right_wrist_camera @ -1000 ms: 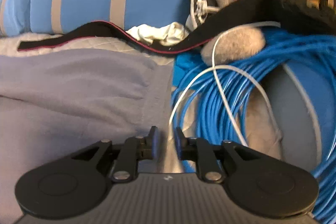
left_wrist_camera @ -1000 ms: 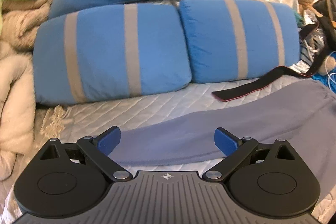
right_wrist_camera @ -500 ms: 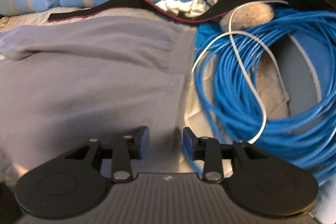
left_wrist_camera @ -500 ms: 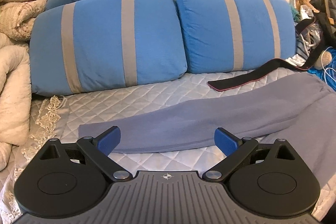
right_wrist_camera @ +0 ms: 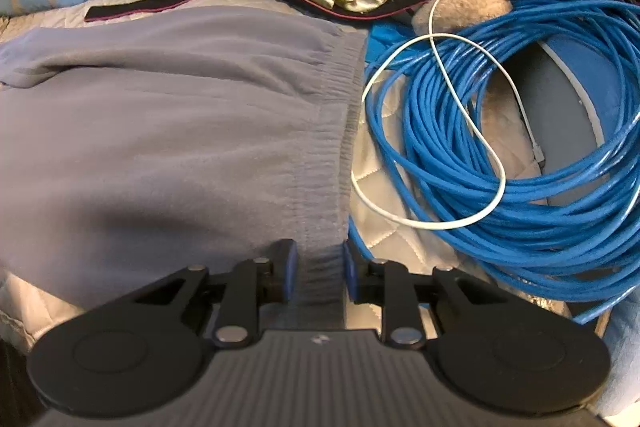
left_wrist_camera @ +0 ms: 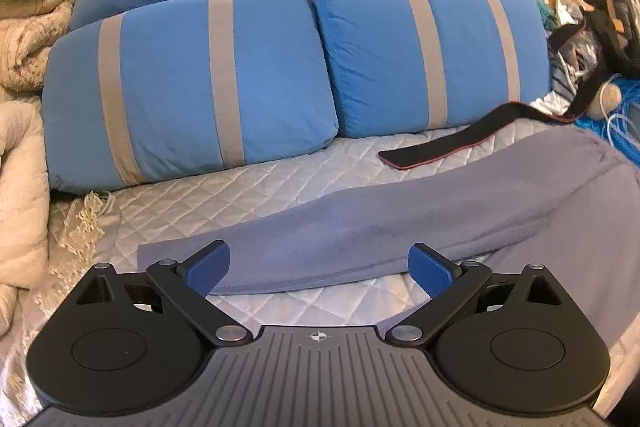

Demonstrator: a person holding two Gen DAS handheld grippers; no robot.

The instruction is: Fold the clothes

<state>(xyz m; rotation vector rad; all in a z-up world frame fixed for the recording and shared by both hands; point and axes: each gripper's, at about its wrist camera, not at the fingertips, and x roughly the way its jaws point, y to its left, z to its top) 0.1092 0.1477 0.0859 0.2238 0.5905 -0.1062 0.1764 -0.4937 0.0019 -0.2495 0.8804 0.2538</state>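
Grey trousers lie spread across the quilted bed, one leg stretching left to its hem. My left gripper hovers open just over that leg near the hem, its blue pads wide apart with nothing between them. In the right wrist view the trousers fill the left half, and their elastic waistband runs down the middle. My right gripper is shut on the waistband's near end, the ribbed fabric bunched between its two pads.
Two blue striped pillows line the back of the bed. A black strap lies beyond the trousers. A blue cable coil and a white cable sit right beside the waistband. Beige blankets pile up at left.
My right gripper drew back along the waistband to its near end, opened, then closed on the fabric. The left view pulled back slightly, bringing the leg's hem into sight.
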